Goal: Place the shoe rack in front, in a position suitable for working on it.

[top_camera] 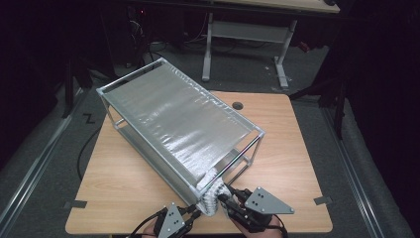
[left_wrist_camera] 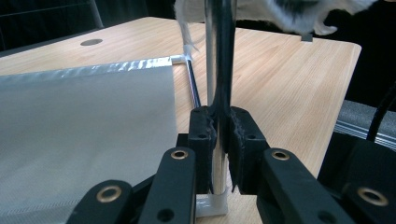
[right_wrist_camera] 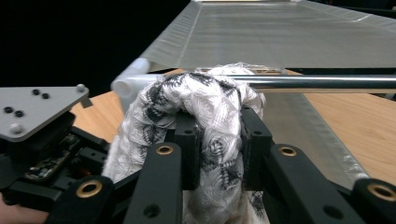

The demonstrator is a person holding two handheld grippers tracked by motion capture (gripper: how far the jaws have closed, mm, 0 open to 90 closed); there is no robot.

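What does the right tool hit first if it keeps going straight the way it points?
Likely the chrome top rail of the rack, just past the white patterned cloth that the right tool grips. Beyond the rail lies the silver shelf sheet. Depth to the rail is hard to judge.

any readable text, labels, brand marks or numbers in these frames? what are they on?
None readable in any view.
Rack: plain grey fabric shelves, chrome posts, no label.
Cloth: black and white woven pattern, no lettering.
Grey plates on the left gripper and right gripper: screws, no markings.
Table: bare wood.
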